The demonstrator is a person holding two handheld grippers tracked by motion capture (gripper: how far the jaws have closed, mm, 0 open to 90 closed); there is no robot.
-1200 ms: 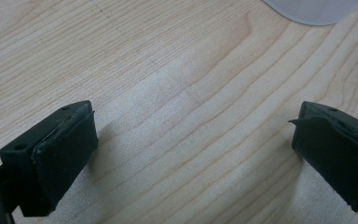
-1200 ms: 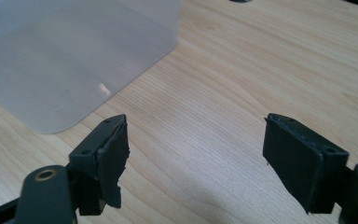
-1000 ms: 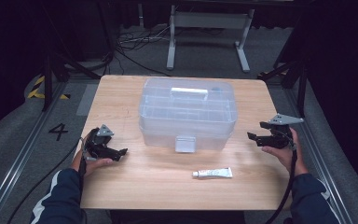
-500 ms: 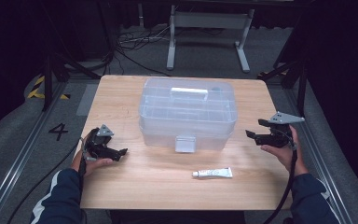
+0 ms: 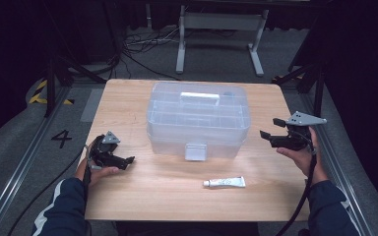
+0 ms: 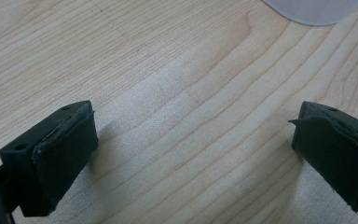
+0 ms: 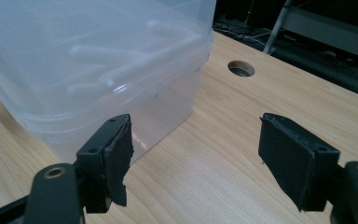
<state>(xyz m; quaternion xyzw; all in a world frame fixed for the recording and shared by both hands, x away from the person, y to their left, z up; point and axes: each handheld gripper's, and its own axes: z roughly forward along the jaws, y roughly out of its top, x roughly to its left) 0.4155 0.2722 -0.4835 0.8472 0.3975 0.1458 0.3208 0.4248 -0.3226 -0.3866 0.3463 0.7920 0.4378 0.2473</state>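
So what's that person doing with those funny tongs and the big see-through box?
A person sits at a wooden table holding tongs in each hand. The left tongs rest low by the table's left edge, open and empty. The right tongs hover open beside the clear plastic box, whose lid is closed, not touching it. A small white tube lies in front of the box. Nothing is picked up.

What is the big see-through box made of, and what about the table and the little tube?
The box looks like clear, slightly frosted plastic: the ribs inside it show through its walls. The table looks like pale wood with a matt finish, as grain lines run along it; it might be a wood-look top. The tube is white and looks like soft plastic, though it is too small to be sure.
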